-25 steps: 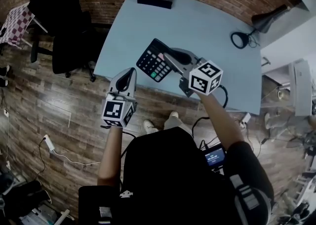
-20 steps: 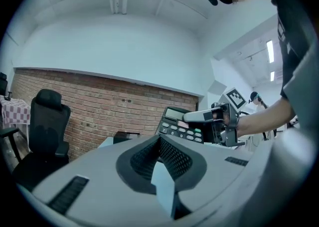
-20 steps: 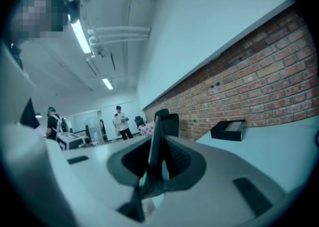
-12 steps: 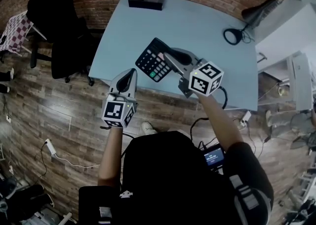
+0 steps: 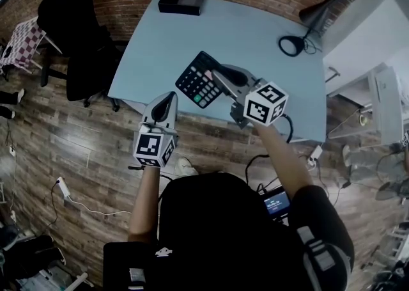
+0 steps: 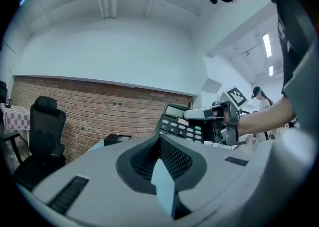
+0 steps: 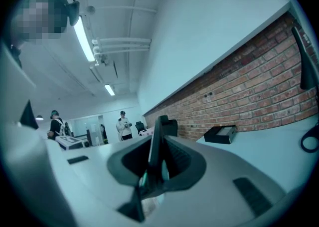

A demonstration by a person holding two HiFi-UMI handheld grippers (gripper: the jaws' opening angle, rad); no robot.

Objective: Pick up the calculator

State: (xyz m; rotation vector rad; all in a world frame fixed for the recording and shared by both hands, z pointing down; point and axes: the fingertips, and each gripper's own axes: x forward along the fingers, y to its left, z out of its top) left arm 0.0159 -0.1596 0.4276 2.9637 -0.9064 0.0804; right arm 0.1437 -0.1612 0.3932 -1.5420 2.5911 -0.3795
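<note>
Two jaws of the right gripper (image 5: 218, 77) pinch the calculator (image 5: 194, 83).

The middle of the pale blue tabletop (image 5: 255, 40) is left free. Its far edge is occupied by a flat black box (image 5: 182, 0) and its far right corner by a black desk lamp (image 5: 317, 9). The left side is flanked by a black office chair (image 5: 80, 27).

The right hand-held gripper (image 5: 216, 73) has carried the calculator (image 5: 195, 82) rightward over the table (image 5: 255, 34).
</note>
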